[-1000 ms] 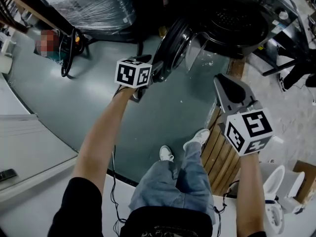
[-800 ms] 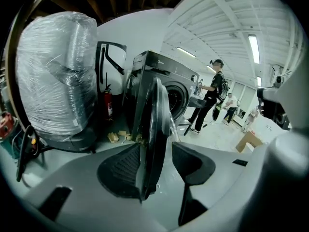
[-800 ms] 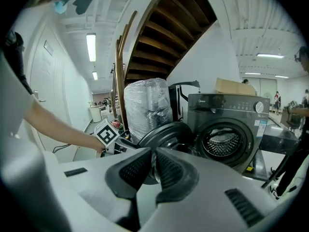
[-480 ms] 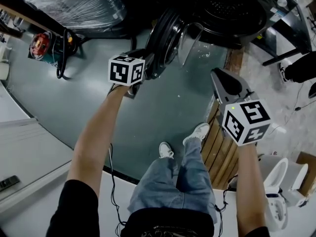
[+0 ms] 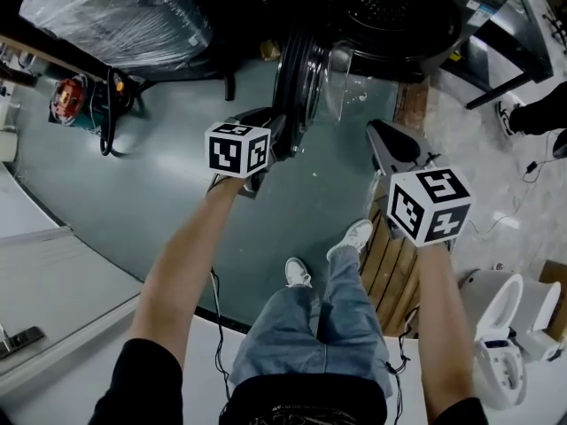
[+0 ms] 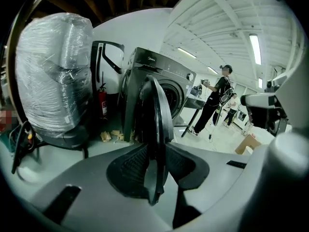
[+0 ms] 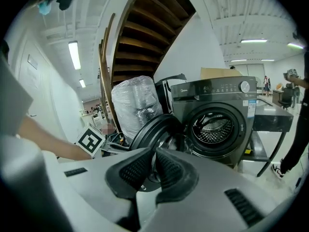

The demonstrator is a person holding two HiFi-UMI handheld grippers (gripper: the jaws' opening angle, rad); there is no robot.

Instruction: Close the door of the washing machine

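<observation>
Grey floor (image 5: 133,175), washer (image 7: 217,115) door (image 5: 297,78) hanging open.
I'm clamping the left gripper (image 6: 157,153), jaws just closing, on the door's rim to swing it shut; the right gripper (image 7: 154,161) is idling, pinched together, empty.

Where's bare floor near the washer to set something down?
Bare floor lies left of the person's left forearm, between the black hose and the white platform. A smaller patch lies between the door and the shoes. Crowded: under the wrapped bundle, and at right, the pallet.
</observation>
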